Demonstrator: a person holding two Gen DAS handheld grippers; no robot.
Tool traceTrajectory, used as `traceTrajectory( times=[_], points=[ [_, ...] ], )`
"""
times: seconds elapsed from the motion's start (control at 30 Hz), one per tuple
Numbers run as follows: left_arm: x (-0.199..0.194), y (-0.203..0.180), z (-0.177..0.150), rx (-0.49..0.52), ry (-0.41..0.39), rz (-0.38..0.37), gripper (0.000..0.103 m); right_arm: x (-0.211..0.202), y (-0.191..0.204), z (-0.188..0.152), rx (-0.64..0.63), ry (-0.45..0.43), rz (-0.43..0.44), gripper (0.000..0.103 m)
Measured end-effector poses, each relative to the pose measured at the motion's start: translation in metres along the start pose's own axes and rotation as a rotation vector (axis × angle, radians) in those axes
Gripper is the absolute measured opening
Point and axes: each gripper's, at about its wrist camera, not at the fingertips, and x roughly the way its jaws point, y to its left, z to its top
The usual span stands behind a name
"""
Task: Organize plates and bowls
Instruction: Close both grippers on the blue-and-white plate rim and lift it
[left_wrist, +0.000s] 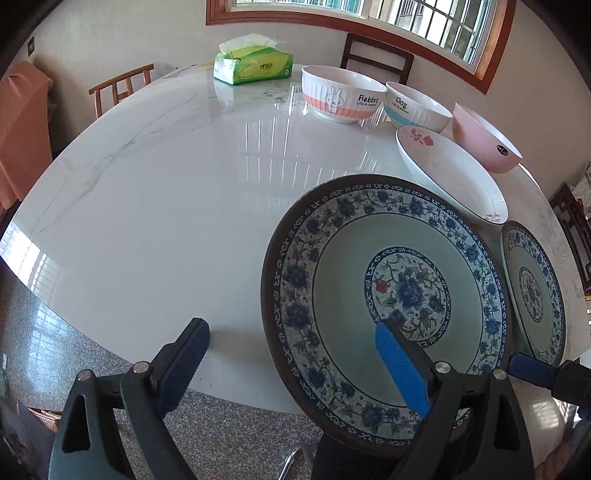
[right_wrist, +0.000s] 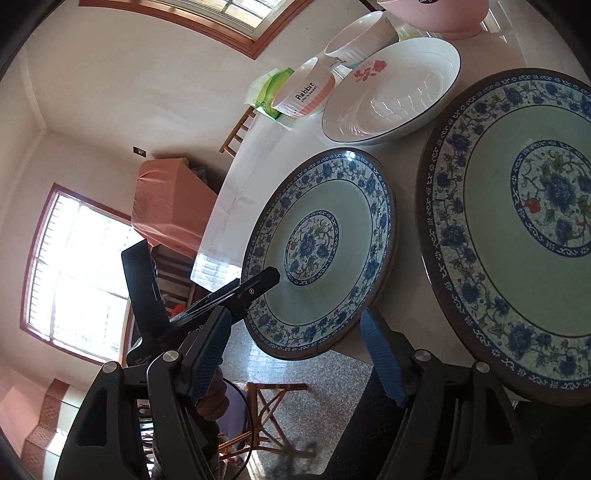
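At a round marble table (left_wrist: 155, 192), sorting has barely begun: two blue floral plates (left_wrist: 384, 306), a white rose dish (left_wrist: 450, 177) and three bowls (left_wrist: 341, 94) sit separately, all empty, none stacked. The left gripper (left_wrist: 291, 365) straddles the near plate's rim, jaws spread; the right gripper (right_wrist: 295, 350) hovers released.

Two patterned plates (left_wrist: 384, 306) (left_wrist: 532, 291) side by side at table (left_wrist: 184, 192) edge, bowls (left_wrist: 341, 94) behind.

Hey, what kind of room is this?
Probably a home dining room: a round marble table with plates and bowls on it, wooden chairs around it, and a tissue pack.
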Motion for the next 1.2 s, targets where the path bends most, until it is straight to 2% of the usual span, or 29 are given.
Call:
traceTrajectory(
  times=[0.07, 0.1, 0.17, 0.2, 0.23, 0.3, 0.33, 0.43, 0.5, 0.63, 0.9, 1.1, 1.17, 1.2],
  points=[
    [0.000, 0.000, 0.001, 0.009, -0.002, -0.002, 0.091, 0.001, -0.001, -0.002, 0.027, 0.006, -0.006, 0.072],
    [-0.001, -0.001, 0.002, 0.017, -0.006, 0.010, 0.086, 0.002, -0.002, -0.003, 0.032, 0.002, -0.011, 0.072],
    [-0.002, -0.002, 0.003, 0.036, -0.016, 0.004, 0.073, 0.004, -0.003, -0.001, 0.024, -0.008, -0.032, 0.071],
    [-0.004, -0.003, 0.003, 0.036, -0.019, -0.006, 0.060, 0.006, -0.004, 0.000, 0.029, -0.010, -0.038, 0.071],
    [-0.005, -0.003, 0.005, 0.031, -0.021, -0.034, 0.042, 0.008, -0.004, 0.001, 0.032, -0.015, -0.043, 0.068],
    [-0.005, -0.003, 0.007, 0.015, -0.026, -0.021, 0.038, 0.013, -0.001, 0.001, 0.009, -0.017, -0.086, 0.059],
    [-0.005, -0.002, 0.007, 0.011, -0.031, -0.020, 0.037, 0.016, 0.000, 0.001, -0.010, -0.013, -0.111, 0.051],
    [-0.006, 0.008, 0.007, -0.021, -0.045, -0.023, 0.034, 0.026, 0.002, 0.002, -0.068, 0.002, -0.146, 0.035],
    [-0.006, 0.016, 0.008, -0.046, -0.046, -0.038, 0.031, 0.034, 0.006, 0.004, -0.132, 0.013, -0.167, 0.029],
    [-0.007, 0.034, 0.013, -0.084, -0.053, -0.014, 0.031, 0.055, 0.025, 0.008, -0.251, 0.038, -0.197, 0.028],
    [-0.010, 0.072, 0.016, -0.154, -0.071, 0.040, 0.031, 0.093, 0.045, 0.023, -0.319, 0.068, -0.185, 0.026],
    [-0.016, 0.080, 0.010, -0.172, -0.126, 0.101, 0.032, 0.111, 0.056, 0.029, -0.355, 0.083, -0.189, 0.027],
    [-0.020, 0.078, 0.006, -0.165, -0.149, 0.161, 0.037, 0.109, 0.056, 0.029, -0.364, 0.082, -0.198, 0.028],
    [-0.022, 0.076, 0.004, -0.160, -0.156, 0.194, 0.044, 0.105, 0.057, 0.026, -0.374, 0.073, -0.204, 0.030]
  ],
)
